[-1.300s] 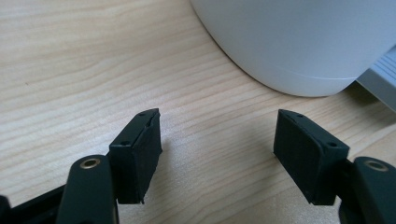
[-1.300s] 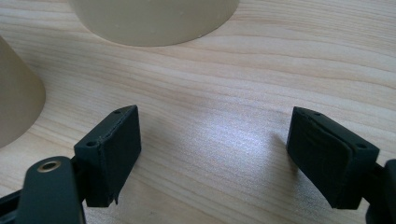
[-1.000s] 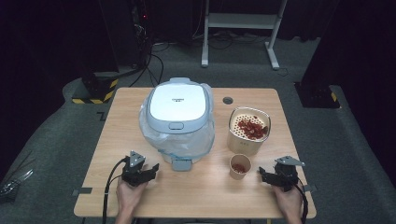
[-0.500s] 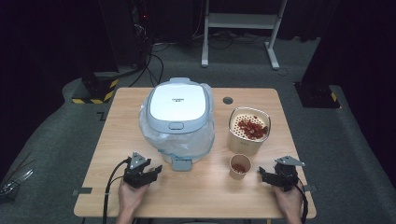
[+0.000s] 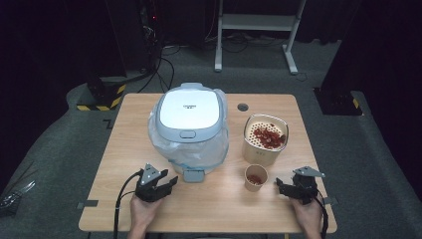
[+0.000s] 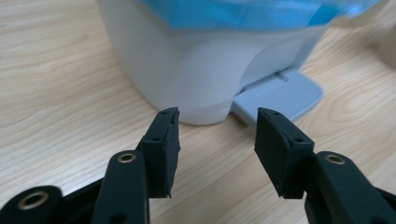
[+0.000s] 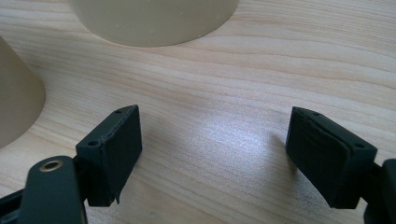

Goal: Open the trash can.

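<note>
A white pedal bin (image 5: 189, 129) with a clear liner bag stands mid-table, its grey pedal (image 5: 193, 175) facing me. My left gripper (image 5: 170, 182) rests on the table just left of the pedal. In the left gripper view its jaws (image 6: 217, 114) have just been closing and stand half open with nothing between them, pointing at the bin's base (image 6: 201, 70) and the pedal (image 6: 280, 95). My right gripper (image 5: 280, 187) lies at the front right, open and empty, beside a small paper cup (image 5: 256, 178) of red pieces. In its own view the right gripper (image 7: 215, 112) spans bare wood.
A beige tub (image 5: 265, 139) holding red pieces stands behind the cup; its base (image 7: 154, 18) and the cup's side (image 7: 16, 93) appear in the right gripper view. The wooden table (image 5: 219, 209) has a cable hole (image 5: 242, 107) at the back. Dark floor and stands surround it.
The left gripper's jaws stand a little closer together than before. Both hands, the bin, the tub and the cup have kept their places.
</note>
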Demonstrator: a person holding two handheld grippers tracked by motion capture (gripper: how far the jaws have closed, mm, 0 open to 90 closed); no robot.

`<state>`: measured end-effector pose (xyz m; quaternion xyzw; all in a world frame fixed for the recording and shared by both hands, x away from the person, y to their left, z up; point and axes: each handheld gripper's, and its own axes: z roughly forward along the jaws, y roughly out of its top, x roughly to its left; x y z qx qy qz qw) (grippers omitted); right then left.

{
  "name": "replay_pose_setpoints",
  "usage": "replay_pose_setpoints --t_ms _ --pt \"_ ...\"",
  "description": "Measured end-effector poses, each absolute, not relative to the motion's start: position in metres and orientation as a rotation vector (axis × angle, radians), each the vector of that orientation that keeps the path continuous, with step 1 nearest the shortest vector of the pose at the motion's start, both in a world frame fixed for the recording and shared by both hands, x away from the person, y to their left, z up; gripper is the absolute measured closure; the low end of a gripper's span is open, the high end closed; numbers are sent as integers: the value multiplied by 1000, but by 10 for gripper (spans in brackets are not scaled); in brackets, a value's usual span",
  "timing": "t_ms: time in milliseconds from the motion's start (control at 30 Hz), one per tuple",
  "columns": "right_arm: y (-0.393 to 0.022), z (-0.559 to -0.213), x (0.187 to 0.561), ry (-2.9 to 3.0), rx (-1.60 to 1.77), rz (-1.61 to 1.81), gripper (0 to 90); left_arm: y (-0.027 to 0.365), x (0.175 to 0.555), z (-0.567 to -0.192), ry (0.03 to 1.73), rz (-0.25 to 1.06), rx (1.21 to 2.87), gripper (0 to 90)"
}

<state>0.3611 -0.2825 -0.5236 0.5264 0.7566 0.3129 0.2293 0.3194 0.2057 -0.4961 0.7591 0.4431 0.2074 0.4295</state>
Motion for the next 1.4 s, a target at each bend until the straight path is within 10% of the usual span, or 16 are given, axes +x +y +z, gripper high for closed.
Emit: replay_pose_setpoints --t_ms 1400 --pt "-282 -523 361 2082 1451 863 197 146 340 -499 962 490 1965 655"
